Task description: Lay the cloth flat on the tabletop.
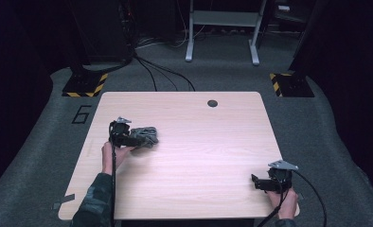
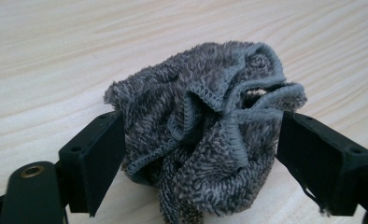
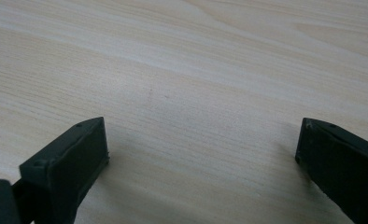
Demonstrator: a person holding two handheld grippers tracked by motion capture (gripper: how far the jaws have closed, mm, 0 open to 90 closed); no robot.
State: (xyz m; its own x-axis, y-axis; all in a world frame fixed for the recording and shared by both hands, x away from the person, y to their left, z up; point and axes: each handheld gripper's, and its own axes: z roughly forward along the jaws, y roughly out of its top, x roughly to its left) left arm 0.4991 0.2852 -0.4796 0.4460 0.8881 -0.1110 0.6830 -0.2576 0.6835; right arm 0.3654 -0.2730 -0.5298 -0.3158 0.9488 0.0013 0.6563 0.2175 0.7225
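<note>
A crumpled grey terry cloth (image 1: 148, 135) lies on the left part of the light wooden table (image 1: 199, 156). My left gripper (image 1: 139, 139) reaches into it from the left, held by a hand in a camouflage sleeve. In the left gripper view the cloth (image 2: 205, 135) bulges between the two black jaws, which stand wide and just touch its sides without squeezing it. My right gripper (image 1: 256, 182) rests low at the table's front right corner. Its jaws (image 3: 201, 144) are spread wide over bare wood with nothing between them.
A round cable hole (image 1: 212, 103) sits near the table's far edge. Cables trail from both grippers off the front edge. Beyond the table are grey carpet, black stands with yellow-black striped bases (image 1: 85, 85) and a white frame (image 1: 222, 28).
</note>
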